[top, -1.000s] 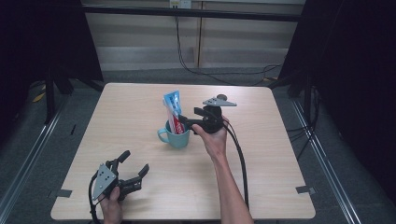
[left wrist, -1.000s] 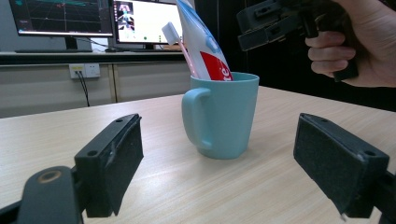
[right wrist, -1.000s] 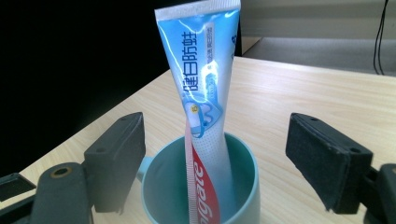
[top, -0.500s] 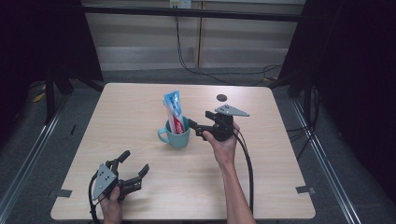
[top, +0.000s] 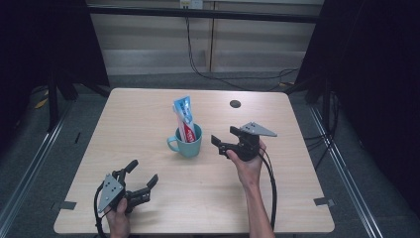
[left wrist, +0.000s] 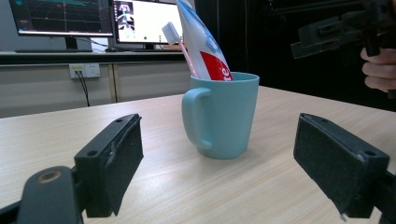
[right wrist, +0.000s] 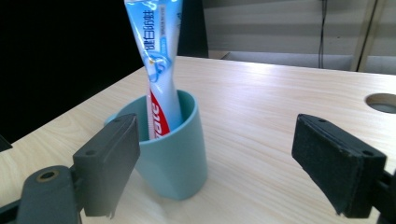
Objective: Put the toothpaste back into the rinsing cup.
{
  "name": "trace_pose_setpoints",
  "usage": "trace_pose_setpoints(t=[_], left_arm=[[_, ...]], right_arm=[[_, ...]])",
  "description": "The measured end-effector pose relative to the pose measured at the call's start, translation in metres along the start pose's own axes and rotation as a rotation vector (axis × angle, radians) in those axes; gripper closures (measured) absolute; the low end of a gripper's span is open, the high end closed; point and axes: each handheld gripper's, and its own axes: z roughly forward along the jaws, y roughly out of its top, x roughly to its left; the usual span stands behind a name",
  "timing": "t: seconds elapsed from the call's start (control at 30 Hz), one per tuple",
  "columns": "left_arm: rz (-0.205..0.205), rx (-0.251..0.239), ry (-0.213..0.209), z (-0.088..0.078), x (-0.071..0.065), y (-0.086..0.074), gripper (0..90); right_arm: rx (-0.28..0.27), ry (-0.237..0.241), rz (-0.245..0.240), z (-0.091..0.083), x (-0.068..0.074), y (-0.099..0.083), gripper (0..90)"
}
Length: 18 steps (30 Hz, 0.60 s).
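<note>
A teal mug [top: 188,145] stands at the middle of the wooden table, handle to the left in the high view. A blue, white and red toothpaste tube [top: 183,115] leans out of it. The left gripper view adds a pink toothbrush [left wrist: 175,41] beside the tube [left wrist: 201,44] in the mug [left wrist: 224,116]. My right gripper [top: 223,137] hovers just right of the mug, jaws pointing at it. They have just been opening and stand open with nothing between them [right wrist: 215,149]. My left gripper [top: 143,172] rests open near the front left, aimed at the mug.
A round hole [top: 235,104] is cut in the tabletop behind the right gripper. Black cables trail from both grippers toward the front edge. Dark curtains and metal rails flank the table. Monitors stand on a bench [left wrist: 93,53] beyond the far edge.
My right gripper has drawn back from the mug's rim, moving right and toward the near side, empty. The toothpaste tube stays in the mug. The left gripper has not moved.
</note>
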Motion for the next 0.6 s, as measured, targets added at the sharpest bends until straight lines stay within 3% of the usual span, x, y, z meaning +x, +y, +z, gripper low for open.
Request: trace_pose_setpoints(t=[0.13,0.4,0.6], left_arm=[[0.000,0.000,0.003,0.000,0.000,0.000,15.6],[0.000,0.002,0.009,0.000,0.000,0.000,15.6],[-0.003,0.002,0.022,0.000,0.000,0.000,15.6]], right_arm=[[-0.028,-0.032,0.002,-0.012,-0.004,-0.006,15.0],[-0.016,-0.071,0.004,-0.032,-0.011,-0.025,14.4],[-0.018,-0.088,-0.005,-0.044,-0.009,-0.038,14.1]])
